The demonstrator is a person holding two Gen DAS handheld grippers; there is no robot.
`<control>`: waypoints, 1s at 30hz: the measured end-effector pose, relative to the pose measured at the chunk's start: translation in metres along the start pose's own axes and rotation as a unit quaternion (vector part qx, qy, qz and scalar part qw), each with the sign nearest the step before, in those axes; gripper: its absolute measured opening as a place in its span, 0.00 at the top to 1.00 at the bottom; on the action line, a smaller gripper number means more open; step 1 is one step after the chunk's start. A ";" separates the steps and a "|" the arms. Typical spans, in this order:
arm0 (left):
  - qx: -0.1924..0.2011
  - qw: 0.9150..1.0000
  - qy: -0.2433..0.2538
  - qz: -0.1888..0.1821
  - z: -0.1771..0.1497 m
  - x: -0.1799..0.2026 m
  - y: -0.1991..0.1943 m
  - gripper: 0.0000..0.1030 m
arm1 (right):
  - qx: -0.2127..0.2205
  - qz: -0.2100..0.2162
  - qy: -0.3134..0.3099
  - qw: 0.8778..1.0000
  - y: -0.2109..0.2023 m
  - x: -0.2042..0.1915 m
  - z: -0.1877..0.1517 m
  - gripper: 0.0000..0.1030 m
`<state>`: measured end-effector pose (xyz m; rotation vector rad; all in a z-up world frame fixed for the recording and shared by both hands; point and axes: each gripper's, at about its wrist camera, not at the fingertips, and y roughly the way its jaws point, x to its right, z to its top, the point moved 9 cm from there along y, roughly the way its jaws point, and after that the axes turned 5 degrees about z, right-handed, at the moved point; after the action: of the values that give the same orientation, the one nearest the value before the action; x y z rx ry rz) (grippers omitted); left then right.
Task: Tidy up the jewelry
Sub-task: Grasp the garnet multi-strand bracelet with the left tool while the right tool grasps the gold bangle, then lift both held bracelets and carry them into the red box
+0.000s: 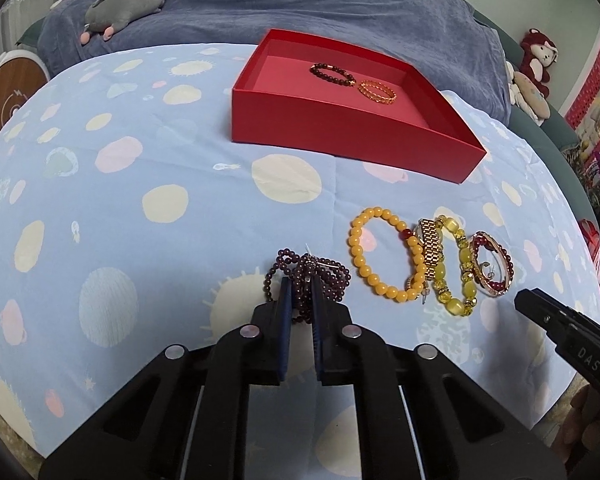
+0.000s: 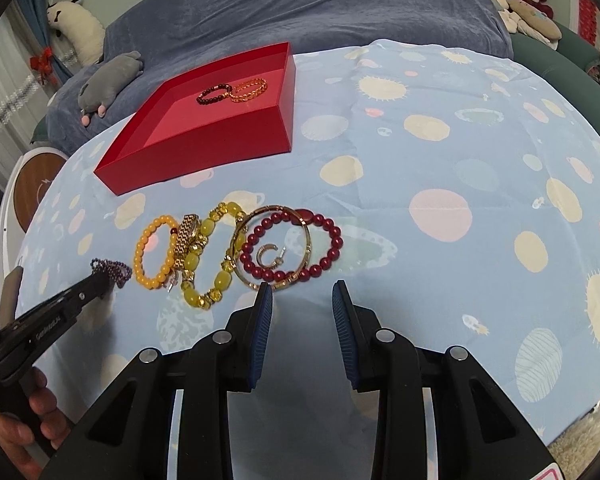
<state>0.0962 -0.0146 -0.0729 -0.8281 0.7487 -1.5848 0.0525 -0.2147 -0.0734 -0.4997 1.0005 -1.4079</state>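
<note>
My left gripper (image 1: 300, 286) is shut on a dark purple bead bracelet (image 1: 328, 272) that lies bunched on the spotted blue cloth; beads show between the pads. To its right lie an orange bead bracelet (image 1: 356, 240), a gold watch band (image 1: 430, 248) and a yellow-green bead bracelet (image 1: 456, 304). My right gripper (image 2: 302, 286) stands open, empty, just short of a red bead bracelet (image 2: 336, 240), a gold bangle (image 2: 276, 208) and a small gold hoop (image 2: 269, 258). The red box (image 1: 352, 148) behind holds a dark bead bracelet (image 1: 332, 74) and a gold chain bracelet (image 1: 377, 91).
The blue cloth (image 2: 440, 152) covers a round table, its edge curving away left and right. A blue blanket (image 1: 300, 4) with a grey plush toy (image 1: 124, 4) lies behind. More plush toys (image 1: 536, 60) sit at the far right. A hand (image 2: 24, 412) holds the left gripper.
</note>
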 end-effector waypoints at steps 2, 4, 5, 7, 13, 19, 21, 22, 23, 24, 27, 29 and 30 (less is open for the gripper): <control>0.000 1.000 -0.004 0.002 -0.002 -0.003 0.000 0.92 | 0.002 0.004 -0.005 1.000 0.003 -0.004 0.004 0.70; -0.002 1.000 -0.007 0.003 -0.003 -0.005 0.000 0.92 | 0.000 0.009 -0.012 1.000 0.007 -0.009 0.006 0.66; -0.003 1.000 -0.008 0.004 -0.004 -0.006 0.001 0.92 | 0.001 0.009 -0.016 1.000 0.009 -0.012 0.007 0.57; -0.004 1.000 -0.011 0.004 -0.004 -0.007 0.002 0.91 | 0.007 0.000 -0.027 1.000 0.011 -0.015 0.009 0.48; -0.002 1.000 -0.010 0.006 -0.005 -0.006 0.003 0.91 | 0.002 -0.015 -0.044 0.999 0.025 -0.019 0.015 0.43; -0.002 1.000 -0.012 0.003 -0.006 -0.007 0.003 0.91 | 0.001 -0.024 -0.054 0.998 0.033 -0.020 0.019 0.41; -0.002 1.000 -0.013 0.002 -0.006 -0.007 0.003 0.91 | -0.003 -0.024 -0.058 0.998 0.035 -0.021 0.018 0.48; -0.002 1.000 -0.013 0.001 -0.005 -0.007 0.003 0.91 | -0.005 -0.022 -0.059 0.998 0.036 -0.021 0.018 0.49; -0.003 1.000 -0.015 0.001 -0.005 -0.008 0.002 0.91 | -0.004 -0.020 -0.056 0.998 0.036 -0.021 0.018 0.49; -0.004 1.000 -0.016 -0.001 -0.005 -0.008 0.002 0.91 | -0.003 -0.019 -0.055 0.998 0.035 -0.020 0.018 0.49; -0.005 1.000 -0.022 -0.007 -0.004 -0.008 0.000 0.91 | 0.003 -0.018 -0.053 0.998 0.031 -0.019 0.018 0.49; -0.003 1.000 -0.025 -0.012 -0.002 -0.008 -0.004 0.92 | 0.009 -0.016 -0.051 0.999 0.025 -0.019 0.019 0.49; -0.001 1.000 -0.026 -0.014 0.000 -0.008 -0.006 0.92 | 0.012 -0.014 -0.049 0.999 0.022 -0.019 0.020 0.49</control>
<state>0.0935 -0.0060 -0.0688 -0.8820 0.7040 -1.5817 0.0835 -0.1986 -0.0756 -0.5618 0.9011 -1.4055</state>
